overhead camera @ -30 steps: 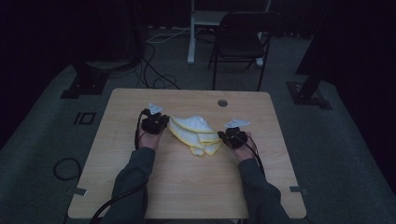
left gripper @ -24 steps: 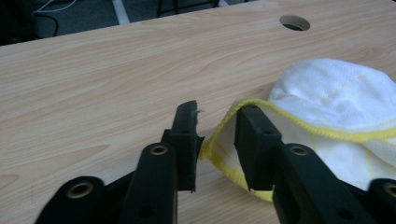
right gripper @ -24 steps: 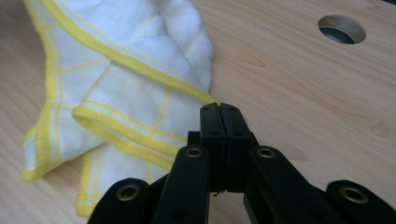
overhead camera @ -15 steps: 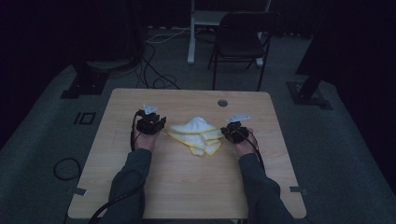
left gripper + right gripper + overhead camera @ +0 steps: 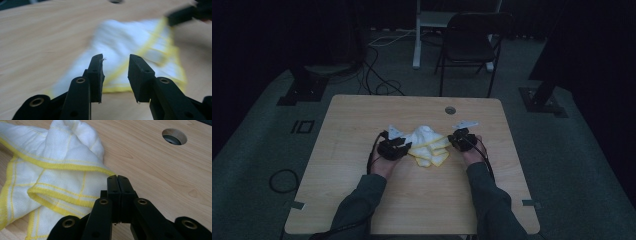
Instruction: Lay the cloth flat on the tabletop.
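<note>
A white cloth (image 5: 427, 143) with yellow hems lies bunched in folds at the table's middle. My left gripper (image 5: 406, 146) sits at its left edge. In the left gripper view its jaws (image 5: 115, 60) stand open, having just been opening, with nothing between them; the blurred cloth (image 5: 130, 42) lies just beyond. My right gripper (image 5: 452, 142) rests at the cloth's right edge. Its jaws (image 5: 117, 177) are shut tight, tips at the yellow hem of the cloth (image 5: 62, 170); whether they pinch it I cannot tell. The right gripper (image 5: 185, 13) also appears far off in the left gripper view.
The wooden table (image 5: 362, 190) has a round cable hole (image 5: 450, 109) near its far edge, close beyond the right gripper's tips (image 5: 174, 136). A dark chair (image 5: 472, 40) and floor cables lie past the table. Both forearms come in from the near edge.
The left gripper slid right and toward the person, closing in on the cloth's left edge. The cloth looks more bunched. The right gripper stayed put.
</note>
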### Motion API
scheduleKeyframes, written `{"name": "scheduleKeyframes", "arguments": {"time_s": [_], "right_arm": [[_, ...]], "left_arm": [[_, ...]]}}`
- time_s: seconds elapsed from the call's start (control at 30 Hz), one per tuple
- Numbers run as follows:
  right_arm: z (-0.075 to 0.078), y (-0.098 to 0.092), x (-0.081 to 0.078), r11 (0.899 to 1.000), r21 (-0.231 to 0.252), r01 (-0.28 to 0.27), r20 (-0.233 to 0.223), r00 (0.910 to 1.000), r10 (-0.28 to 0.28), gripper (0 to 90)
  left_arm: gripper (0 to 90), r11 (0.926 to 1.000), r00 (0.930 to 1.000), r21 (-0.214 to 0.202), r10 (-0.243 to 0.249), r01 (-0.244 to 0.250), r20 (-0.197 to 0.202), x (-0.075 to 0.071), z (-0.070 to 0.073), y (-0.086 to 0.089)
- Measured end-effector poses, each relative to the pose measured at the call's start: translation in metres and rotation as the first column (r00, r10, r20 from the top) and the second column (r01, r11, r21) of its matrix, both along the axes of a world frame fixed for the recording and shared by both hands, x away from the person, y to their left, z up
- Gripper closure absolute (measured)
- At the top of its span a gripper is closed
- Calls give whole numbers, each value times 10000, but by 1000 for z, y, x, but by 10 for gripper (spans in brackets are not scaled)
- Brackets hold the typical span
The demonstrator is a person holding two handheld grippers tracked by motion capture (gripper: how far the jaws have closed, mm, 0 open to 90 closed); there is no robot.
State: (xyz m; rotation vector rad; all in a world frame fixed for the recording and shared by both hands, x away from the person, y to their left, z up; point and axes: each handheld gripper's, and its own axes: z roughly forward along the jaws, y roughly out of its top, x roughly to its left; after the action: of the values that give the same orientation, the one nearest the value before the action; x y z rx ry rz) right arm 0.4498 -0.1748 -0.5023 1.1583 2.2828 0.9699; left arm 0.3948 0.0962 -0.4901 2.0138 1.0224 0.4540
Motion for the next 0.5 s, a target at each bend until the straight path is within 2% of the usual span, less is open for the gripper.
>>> {"name": "scheduleKeyframes", "arguments": {"time_s": [0.03, 0.07, 0.1, 0.17, 0.27, 0.4, 0.5], "right_arm": [[0, 0, 0, 10000, -4, 2, 4, 10000, -2, 900], [0, 0, 0, 10000, -4, 2, 4, 10000, -2, 900], [0, 0, 0, 10000, -1, -11, 14, 10000, 11, 900], [2, 0, 0, 10000, 4, -21, 43, 10000, 21, 900], [3, 1, 0, 10000, 27, -18, 71, 10000, 18, 900], [4, 0, -1, 10000, 37, -30, 110, 9999, 30, 900], [4, 0, -1, 10000, 52, -29, 120, 9999, 28, 900]], "left_arm": [[650, 9996, 9996, 43, -273, 273, -31, -6, -2, -8], [649, 9996, 9996, 43, -273, 273, -31, -6, -2, -8], [649, 9976, 9976, 10, -687, 687, -80, -15, -6, -20], [656, 9950, 9950, -131, -990, 988, -155, -24, -10, -29], [661, 9900, 9899, 42, -1406, 1407, -201, -35, -15, -41], [676, 9860, 9857, 173, -1650, 1656, -329, -42, -19, -48], [682, 9860, 9856, 272, -1631, 1644, -436, -42, -23, -51]]}}
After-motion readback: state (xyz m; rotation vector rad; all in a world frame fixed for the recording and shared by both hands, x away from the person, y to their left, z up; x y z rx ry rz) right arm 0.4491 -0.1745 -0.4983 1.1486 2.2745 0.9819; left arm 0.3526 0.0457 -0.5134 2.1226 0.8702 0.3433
